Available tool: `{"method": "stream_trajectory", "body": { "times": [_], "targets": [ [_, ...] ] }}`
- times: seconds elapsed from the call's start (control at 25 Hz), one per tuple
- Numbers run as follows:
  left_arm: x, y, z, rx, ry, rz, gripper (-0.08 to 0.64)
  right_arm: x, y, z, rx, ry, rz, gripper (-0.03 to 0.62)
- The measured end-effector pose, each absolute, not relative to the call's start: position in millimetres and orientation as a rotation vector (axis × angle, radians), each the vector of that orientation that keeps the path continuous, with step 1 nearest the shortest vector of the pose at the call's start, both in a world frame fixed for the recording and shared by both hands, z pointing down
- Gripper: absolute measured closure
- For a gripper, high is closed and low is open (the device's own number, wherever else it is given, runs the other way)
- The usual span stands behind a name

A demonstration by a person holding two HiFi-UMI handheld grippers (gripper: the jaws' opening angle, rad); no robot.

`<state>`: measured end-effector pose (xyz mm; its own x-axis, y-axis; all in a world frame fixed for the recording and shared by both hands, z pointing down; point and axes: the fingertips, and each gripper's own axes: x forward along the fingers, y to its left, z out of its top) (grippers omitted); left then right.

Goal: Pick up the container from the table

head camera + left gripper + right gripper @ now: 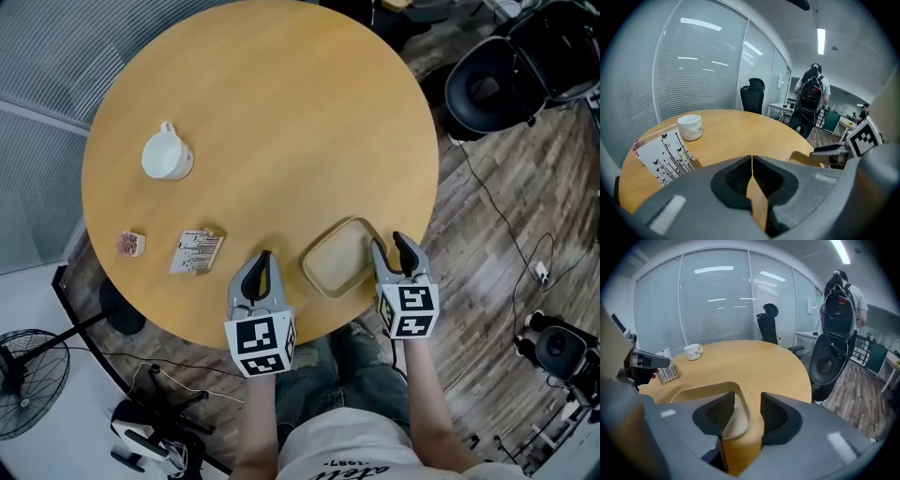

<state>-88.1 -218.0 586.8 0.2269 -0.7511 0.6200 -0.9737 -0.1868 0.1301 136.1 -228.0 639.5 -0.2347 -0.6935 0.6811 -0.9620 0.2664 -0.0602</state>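
Note:
The container (339, 258) is a shallow beige tray with rounded corners, lying near the front edge of the round wooden table (281, 112). My right gripper (387, 242) is open and straddles the tray's right rim; in the right gripper view the rim (708, 386) curves in between the pads of the gripper (747, 411) without being pinched. My left gripper (262, 258) is shut on nothing and rests low over the table just left of the tray. In the left gripper view its jaws (752, 164) meet, and the tray (808, 159) shows to the right.
A white mug (166, 156) stands at the far left. A printed card packet (197, 250) and a small pink item (130, 245) lie front left. A black office chair (497, 80) stands off the table's right side, with cables on the wood floor.

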Motion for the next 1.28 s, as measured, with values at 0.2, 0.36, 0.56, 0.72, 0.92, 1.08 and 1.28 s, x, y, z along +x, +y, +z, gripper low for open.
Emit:
{"method": "stream_trajectory", "body": {
  "times": [0.2,0.36,0.56,0.72,0.92,1.08,1.28],
  "targets": [
    [-90,-217,591,1.998,-1.577,0.588,0.558,134,-225,651,1.474,-1.991,0.682,0.408],
    [-91,-217,593,1.991,-1.58,0.588,0.558,135,-225,658,1.465,-1.977,0.696,0.428],
    [-89,-217,591,1.987,-1.586,0.588,0.558,140,-224,666,1.453,-1.946,0.693,0.459],
    [-90,-217,591,1.985,-1.588,0.587,0.558,141,-223,668,1.456,-1.923,0.702,0.511],
    [-93,-218,590,1.98,-1.6,0.577,0.558,140,-223,667,1.473,-1.92,0.704,0.518],
    [-93,-218,583,1.985,-1.611,0.567,0.56,140,-226,658,1.489,-1.938,0.703,0.526],
    [-94,-223,570,2.006,-1.632,0.539,0.56,138,-236,638,1.523,-1.969,0.671,0.531]
  ]
}}
